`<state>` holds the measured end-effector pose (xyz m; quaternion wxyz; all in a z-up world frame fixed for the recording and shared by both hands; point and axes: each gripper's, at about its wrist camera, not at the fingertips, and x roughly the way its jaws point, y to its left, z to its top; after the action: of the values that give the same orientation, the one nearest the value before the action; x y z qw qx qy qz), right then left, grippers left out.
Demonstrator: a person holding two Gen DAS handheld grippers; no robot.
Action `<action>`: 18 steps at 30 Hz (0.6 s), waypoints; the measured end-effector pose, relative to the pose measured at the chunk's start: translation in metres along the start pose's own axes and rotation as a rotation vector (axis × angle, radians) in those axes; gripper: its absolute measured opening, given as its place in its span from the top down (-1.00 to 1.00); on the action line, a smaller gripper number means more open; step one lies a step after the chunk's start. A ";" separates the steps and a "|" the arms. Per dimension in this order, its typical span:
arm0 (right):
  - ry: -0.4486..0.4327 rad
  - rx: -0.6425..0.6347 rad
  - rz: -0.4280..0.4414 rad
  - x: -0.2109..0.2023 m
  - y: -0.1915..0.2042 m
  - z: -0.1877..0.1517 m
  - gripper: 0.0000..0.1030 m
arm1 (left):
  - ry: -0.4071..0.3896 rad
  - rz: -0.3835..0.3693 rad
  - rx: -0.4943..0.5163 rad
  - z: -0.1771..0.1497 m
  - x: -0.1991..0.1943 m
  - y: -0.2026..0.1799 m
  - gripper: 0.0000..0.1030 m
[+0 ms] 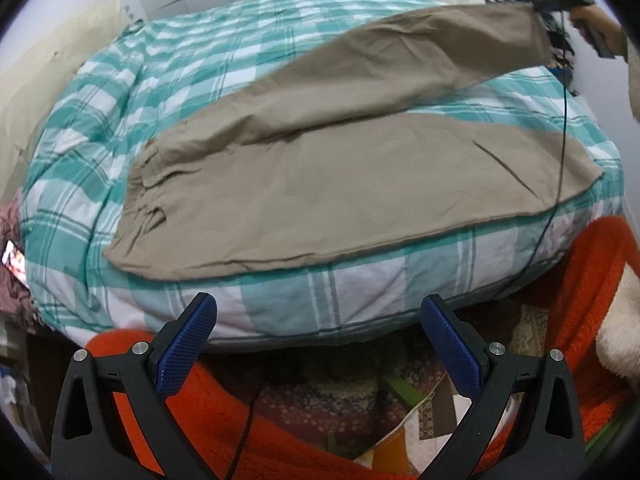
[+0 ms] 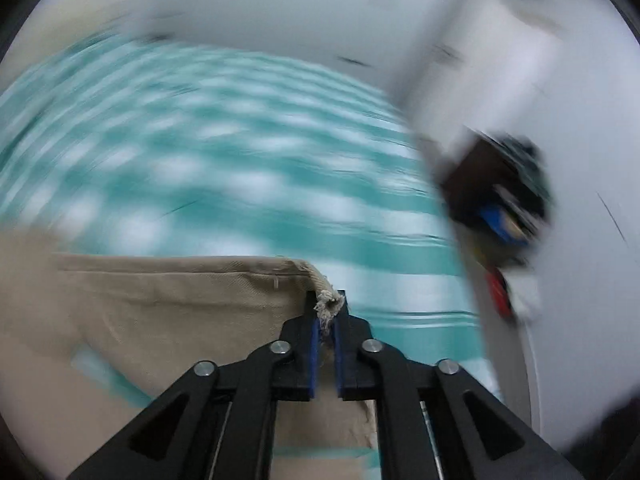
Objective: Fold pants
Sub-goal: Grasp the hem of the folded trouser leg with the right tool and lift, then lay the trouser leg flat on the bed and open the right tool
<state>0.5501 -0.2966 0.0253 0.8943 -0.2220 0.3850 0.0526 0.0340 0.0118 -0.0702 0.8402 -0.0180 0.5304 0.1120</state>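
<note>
1. A teal-and-white checked duvet [image 1: 200,80] is covering the bed.
2. An orange blanket [image 1: 592,280] is lying below its edge.
3. A black cable [image 1: 562,140] is hanging down across the bedding.
4. A patterned rug [image 1: 340,392] is showing underneath.

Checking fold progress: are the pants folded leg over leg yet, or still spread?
Still spread. The pants lie open on the bed; the right gripper, shut on the far leg's hem, holds that leg raised.
</note>
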 end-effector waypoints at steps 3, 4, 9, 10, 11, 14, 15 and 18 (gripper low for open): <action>0.015 0.095 -0.115 0.020 -0.049 -0.003 0.01 | 0.029 0.000 -0.008 0.000 0.010 0.002 -0.98; 0.009 0.107 -0.107 0.021 -0.051 -0.014 0.00 | 0.040 -0.002 -0.006 0.001 0.015 0.001 -0.98; 0.033 0.164 0.098 0.034 -0.011 -0.134 0.00 | 0.059 -0.025 0.053 0.012 0.031 -0.009 -0.98; 0.036 0.167 0.139 0.035 0.002 -0.159 0.00 | 0.050 -0.030 0.068 0.018 0.033 -0.010 -0.98; 0.040 0.174 0.189 0.032 0.020 -0.185 0.00 | 0.033 -0.036 0.079 0.028 0.036 -0.009 -0.98; 0.047 0.204 0.315 0.017 0.065 -0.248 0.00 | -0.058 -0.047 0.047 0.075 0.047 0.005 -0.98; 0.044 0.215 0.350 0.014 0.079 -0.261 0.00 | -0.091 -0.039 0.025 0.092 0.052 0.010 -0.98; 0.020 0.235 0.420 -0.007 0.111 -0.285 0.00 | -0.203 -0.015 -0.091 0.156 0.078 0.035 -0.98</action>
<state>0.3267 -0.3215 -0.1814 0.8796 -0.0321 0.4349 0.1901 0.1974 0.0822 -0.0692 0.8886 -0.0486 0.4369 0.1309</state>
